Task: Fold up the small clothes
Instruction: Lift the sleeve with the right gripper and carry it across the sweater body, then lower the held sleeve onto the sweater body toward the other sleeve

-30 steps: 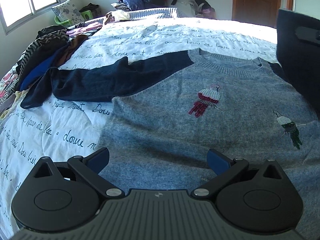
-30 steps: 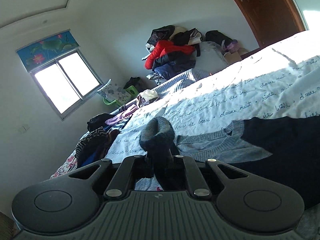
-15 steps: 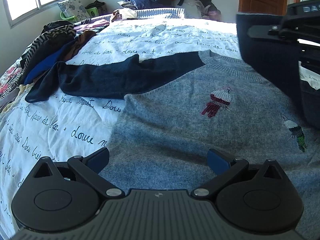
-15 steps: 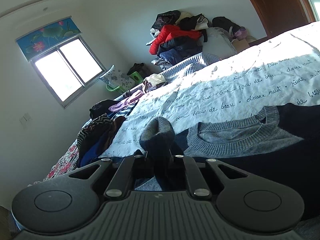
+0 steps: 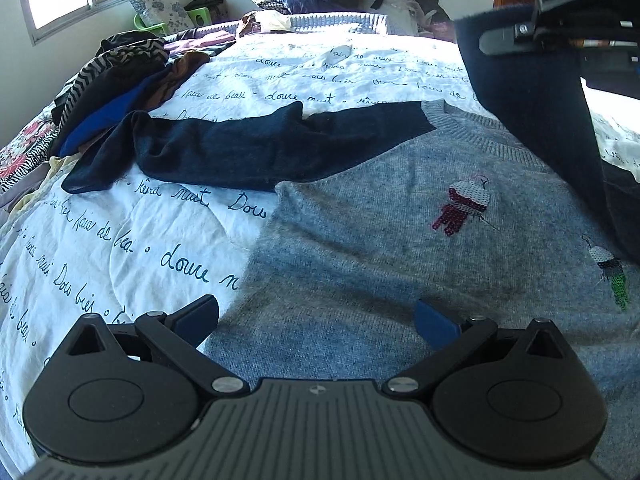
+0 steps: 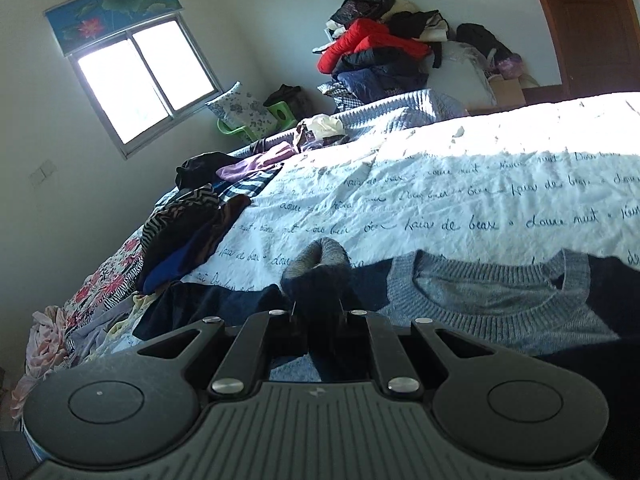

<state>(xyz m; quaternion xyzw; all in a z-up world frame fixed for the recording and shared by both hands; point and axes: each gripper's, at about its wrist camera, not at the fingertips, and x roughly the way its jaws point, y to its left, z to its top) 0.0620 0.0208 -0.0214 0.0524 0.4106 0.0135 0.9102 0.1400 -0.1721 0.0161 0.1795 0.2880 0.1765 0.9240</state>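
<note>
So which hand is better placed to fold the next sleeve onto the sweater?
Right. The right gripper already has its jaws shut on the lifted sleeve, raised above the grey sweater. The left gripper is open and empty near the hem, away from the other sleeve.

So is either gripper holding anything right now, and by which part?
The right gripper is shut on the sweater's navy sleeve, pinching near its grey cuff. The left gripper is open, holding nothing.
</note>
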